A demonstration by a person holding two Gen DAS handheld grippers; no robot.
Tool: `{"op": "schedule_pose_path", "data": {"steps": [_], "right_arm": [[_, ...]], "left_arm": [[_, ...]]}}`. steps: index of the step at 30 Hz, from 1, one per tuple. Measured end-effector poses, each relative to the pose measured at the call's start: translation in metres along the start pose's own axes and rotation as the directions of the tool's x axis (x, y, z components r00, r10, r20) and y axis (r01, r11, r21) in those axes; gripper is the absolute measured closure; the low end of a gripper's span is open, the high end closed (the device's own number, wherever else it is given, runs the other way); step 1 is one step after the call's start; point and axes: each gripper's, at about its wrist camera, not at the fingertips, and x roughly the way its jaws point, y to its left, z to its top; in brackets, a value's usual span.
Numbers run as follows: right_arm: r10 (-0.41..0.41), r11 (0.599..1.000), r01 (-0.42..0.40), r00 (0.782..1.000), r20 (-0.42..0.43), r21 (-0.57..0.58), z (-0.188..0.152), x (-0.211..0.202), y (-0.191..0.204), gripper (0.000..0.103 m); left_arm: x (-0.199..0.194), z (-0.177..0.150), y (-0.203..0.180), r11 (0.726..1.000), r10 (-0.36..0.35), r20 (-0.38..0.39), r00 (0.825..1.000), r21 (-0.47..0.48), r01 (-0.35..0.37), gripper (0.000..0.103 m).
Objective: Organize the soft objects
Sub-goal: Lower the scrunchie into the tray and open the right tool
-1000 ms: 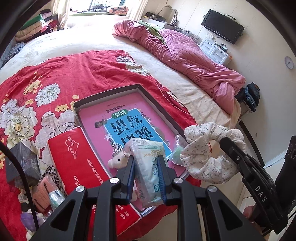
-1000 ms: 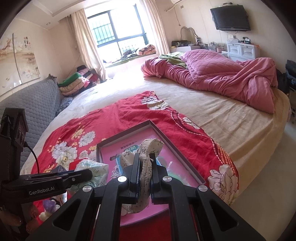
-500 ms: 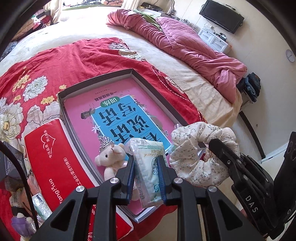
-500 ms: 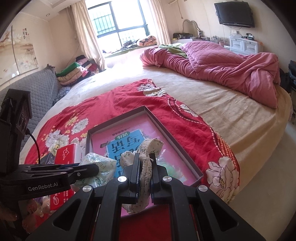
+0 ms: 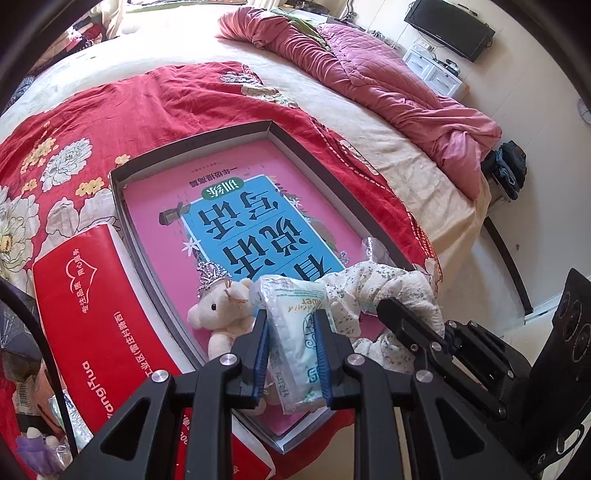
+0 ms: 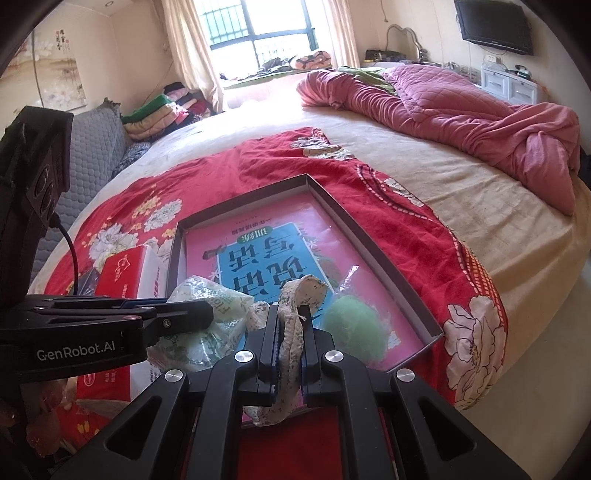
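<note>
I hold a tissue pack (image 5: 295,339) in my left gripper (image 5: 291,354) and a floral scrunchie (image 6: 291,332) in my right gripper (image 6: 290,354), fingers clamped, both over the shallow box (image 5: 332,192), ready to drop in.

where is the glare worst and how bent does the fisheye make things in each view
Right wrist view: the window is blown out white, washing the bed below it; the room curves toward dark corners. Left wrist view: even daylight, no strong glare; the box edges bow, and both held items stay sharp.
</note>
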Motion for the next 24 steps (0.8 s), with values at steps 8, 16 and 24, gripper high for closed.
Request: {"op": "schedule_pose_path", "data": {"steps": [8,16,24], "right_arm": [[-0.059,0.998,0.059,0.998,0.016,0.005,-0.002,0.01,-0.007,0.092],[-0.054,0.998,0.054,0.998,-0.007,0.007,-0.006,0.021,-0.013,0.089],[-0.066,0.998,0.066,0.998,0.006,-0.001,-0.007,0.019,-0.011,0.071]], "left_arm": [[0.007,0.001,-0.003,1.0,0.009,-0.009,1.0,0.013,-0.009,0.08],[0.017,0.002,-0.002,1.0,0.024,-0.03,0.999,0.019,-0.024,0.08],[0.019,0.003,-0.002,0.999,0.03,-0.033,0.999,0.019,-0.03,0.079]]}}
